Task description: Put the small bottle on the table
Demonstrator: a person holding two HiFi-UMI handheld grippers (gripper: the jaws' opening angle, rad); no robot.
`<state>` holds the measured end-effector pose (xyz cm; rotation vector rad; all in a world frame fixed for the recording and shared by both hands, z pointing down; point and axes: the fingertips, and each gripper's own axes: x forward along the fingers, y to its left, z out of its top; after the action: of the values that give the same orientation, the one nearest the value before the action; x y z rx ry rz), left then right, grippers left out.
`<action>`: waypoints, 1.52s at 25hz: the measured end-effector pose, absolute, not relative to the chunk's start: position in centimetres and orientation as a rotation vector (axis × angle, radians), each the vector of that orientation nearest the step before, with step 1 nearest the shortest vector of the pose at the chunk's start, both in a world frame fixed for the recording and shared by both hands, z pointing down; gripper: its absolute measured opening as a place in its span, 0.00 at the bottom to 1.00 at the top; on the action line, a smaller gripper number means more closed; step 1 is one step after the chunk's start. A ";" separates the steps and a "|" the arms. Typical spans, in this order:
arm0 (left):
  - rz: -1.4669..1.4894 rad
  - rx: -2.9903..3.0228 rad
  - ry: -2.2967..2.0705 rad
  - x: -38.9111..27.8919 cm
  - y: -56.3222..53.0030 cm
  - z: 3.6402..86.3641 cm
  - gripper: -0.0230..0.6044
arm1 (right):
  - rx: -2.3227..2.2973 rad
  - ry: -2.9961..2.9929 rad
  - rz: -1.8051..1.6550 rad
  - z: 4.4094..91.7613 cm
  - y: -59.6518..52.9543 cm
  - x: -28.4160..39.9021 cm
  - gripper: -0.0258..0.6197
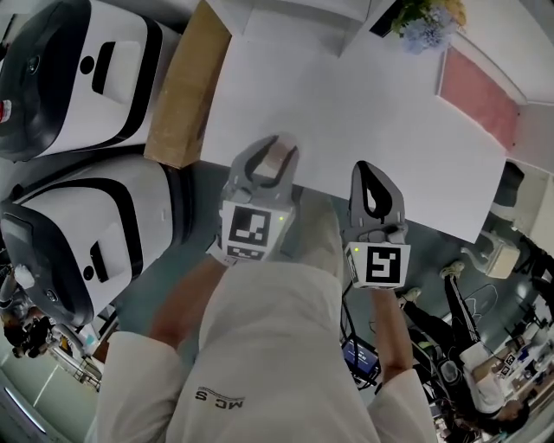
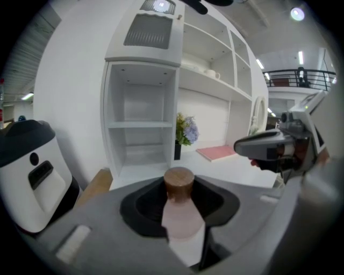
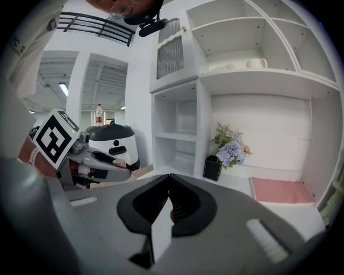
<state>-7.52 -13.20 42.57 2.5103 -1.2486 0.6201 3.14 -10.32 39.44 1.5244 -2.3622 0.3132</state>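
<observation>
Bottle [image 2: 181, 217], small, pale pink with a round brown cap [image 2: 178, 181], sits clamped between the jaws of the left gripper [image 1: 273, 151]. The jaws stand partly apart, pressed to either side of its body, and the cap pokes out past their tips. In the head view it sits at the middle of the frame, held over the near edge of the white table [image 1: 346, 104]; from where I stand I cannot tell whether its base touches the top.

The right gripper [image 1: 370, 177] is just right of centre in that view, near the left one but apart from it, with its tip also over the table's near edge. Its jaws are pressed together with nothing between them.

On the table, at the upper right of the head view, a bunch of blue and yellow flowers [image 1: 424, 22] stands in a dark vase, with a flat pink mat [image 1: 480, 95] just beside it. A white shelf unit [image 2: 142, 123] rises at the far side of the table. A brown board [image 1: 186, 86] leans along the table's left edge, and two white-and-black machines [image 1: 78, 69] fill the left side of the frame
</observation>
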 end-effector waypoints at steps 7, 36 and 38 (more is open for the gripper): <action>0.633 2.505 -1.266 -7.5 -14.8 45.8 0.25 | 1.504 -2.349 0.353 43.0 -11.8 3.1 0.04; 0.674 2.505 -1.262 -7.2 -17.8 55.8 0.25 | 1.493 -2.323 0.441 49.8 -13.9 2.1 0.04; 0.683 2.502 -1.264 -7.2 -17.7 56.2 0.25 | 1.490 -2.321 0.443 50.0 -13.9 2.2 0.04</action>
<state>-7.22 -17.70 56.24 2.5019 -1.2638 0.6833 2.17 -13.87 49.98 1.4905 -2.3213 0.4434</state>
